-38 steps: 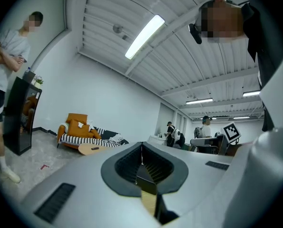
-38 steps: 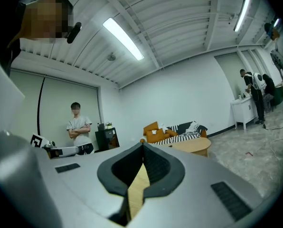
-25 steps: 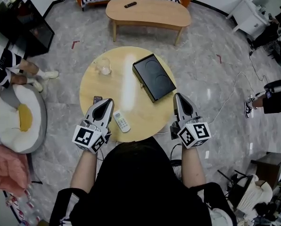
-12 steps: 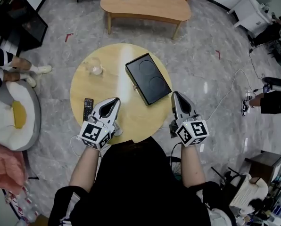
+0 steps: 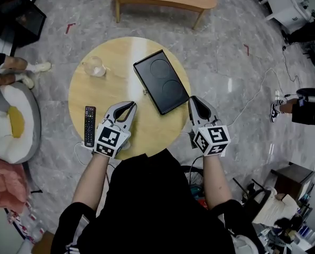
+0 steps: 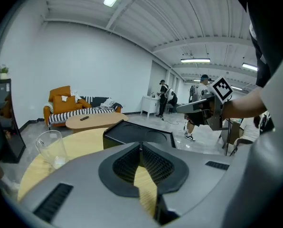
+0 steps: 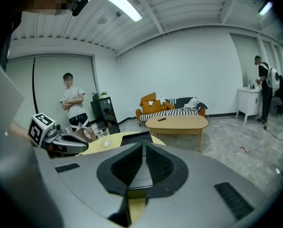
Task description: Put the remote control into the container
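At the table's point(image 5: 120, 57) left edge the remote point(image 5: 90, 126) lies flat, well apart from the container point(image 5: 161, 81) toward the right edge. Left gripper point(image 5: 130, 104) and right gripper point(image 5: 193, 99) hover over the near edge, both clenched on nothing, likely poised to begin the pickup.

a mock living room in a white hall; striped sofa point(image 7: 172, 109), coffee table point(image 7: 177, 122), ceiling strip lights point(image 7: 114, 1)
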Available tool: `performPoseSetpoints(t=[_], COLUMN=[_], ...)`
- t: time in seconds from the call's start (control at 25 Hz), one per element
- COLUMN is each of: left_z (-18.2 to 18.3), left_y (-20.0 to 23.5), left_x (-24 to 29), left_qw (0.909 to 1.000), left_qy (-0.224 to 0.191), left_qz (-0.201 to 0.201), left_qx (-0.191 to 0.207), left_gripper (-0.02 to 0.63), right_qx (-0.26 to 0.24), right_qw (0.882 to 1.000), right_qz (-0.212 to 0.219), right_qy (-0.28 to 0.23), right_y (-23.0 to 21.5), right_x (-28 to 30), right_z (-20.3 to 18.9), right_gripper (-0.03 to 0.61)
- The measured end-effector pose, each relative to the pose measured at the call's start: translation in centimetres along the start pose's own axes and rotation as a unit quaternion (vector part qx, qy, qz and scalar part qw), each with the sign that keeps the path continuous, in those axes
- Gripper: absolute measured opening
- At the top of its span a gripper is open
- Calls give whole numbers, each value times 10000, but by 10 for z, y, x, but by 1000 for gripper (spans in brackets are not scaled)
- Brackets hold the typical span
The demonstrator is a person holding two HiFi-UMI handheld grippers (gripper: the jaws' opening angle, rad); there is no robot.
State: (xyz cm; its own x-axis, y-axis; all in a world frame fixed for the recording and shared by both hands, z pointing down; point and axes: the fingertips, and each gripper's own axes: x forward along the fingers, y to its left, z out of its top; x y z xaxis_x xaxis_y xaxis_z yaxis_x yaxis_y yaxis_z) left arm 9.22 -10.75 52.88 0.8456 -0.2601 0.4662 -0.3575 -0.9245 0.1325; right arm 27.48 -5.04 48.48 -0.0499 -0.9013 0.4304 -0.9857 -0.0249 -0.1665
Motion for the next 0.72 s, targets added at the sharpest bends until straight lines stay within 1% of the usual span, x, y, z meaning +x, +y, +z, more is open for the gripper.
performPoseSetpoints(t=[0.08, 0.2, 0.28, 0.36, 0.48, 0.6, 0.72], left_z=[-5, -7, -9, -11, -11, -14, -18], left_y=[-1, 0, 2, 4, 9, 13, 18], left_x=[7, 15, 19, 20, 22, 22, 22], left_qw=[10000, 9999, 9998, 9996, 9993, 9988, 9984], left_qy=[78, 134, 156, 185, 202, 231, 276], left_qz=[-26, -50, -28, 22, 97, 208, 296], left_qx=[-17, -71, -140, -225, -304, -376, -383], left_gripper=[9, 8, 8, 8, 8, 8, 8], right_qx=[-148, -353, -538, -710, -811, -834, -798], right_qw=[9996, 9960, 9906, 9841, 9760, 9707, 9679], right_qz=[89, 254, 357, 430, 540, 646, 724], right_qy=[239, 782, 1206, 1571, 1945, 2161, 2271], right_y=[-6, -17, -22, -27, -32, -33, -33], right_x=[11, 36, 55, 71, 92, 107, 117], right_z=[-6, -17, -26, -35, -44, -52, -58], right_gripper=[17, 135, 155, 156, 155, 155, 155])
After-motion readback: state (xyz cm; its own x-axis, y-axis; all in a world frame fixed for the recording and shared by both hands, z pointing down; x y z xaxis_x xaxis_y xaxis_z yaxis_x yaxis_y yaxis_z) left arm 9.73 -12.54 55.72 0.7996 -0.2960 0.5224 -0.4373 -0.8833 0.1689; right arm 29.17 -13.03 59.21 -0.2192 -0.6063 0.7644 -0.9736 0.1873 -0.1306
